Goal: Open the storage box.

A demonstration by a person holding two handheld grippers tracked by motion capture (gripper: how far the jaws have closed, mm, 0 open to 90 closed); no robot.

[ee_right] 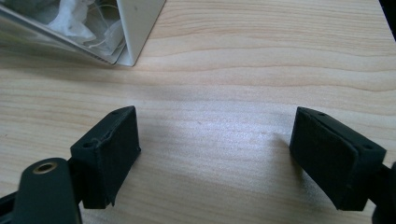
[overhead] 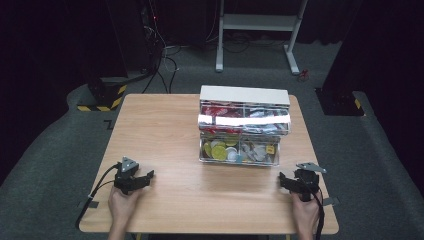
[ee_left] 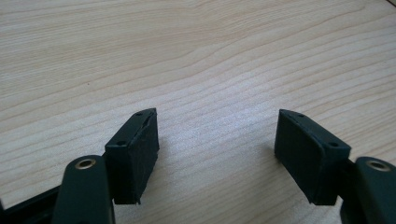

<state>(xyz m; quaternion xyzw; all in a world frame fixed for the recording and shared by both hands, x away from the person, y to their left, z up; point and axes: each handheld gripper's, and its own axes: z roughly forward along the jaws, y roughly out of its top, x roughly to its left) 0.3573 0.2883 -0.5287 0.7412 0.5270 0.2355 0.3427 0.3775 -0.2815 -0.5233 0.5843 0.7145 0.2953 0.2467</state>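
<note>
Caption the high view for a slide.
Two hand-held black grippers, left and right, rest open on the light wooden table, flanking a clear tiered organizer box of sachets and capsules.

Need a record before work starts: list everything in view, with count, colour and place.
table: one, light wood, centre.
box: one, clear with white lid, table's far middle, holding packets and tea bags.
frame: one, white, floor behind table.
left gripper: one, black, near left, open, empty.
right gripper: one, black, near right, open, empty.
hands: two, bottom edge, holding the grippers.
</note>
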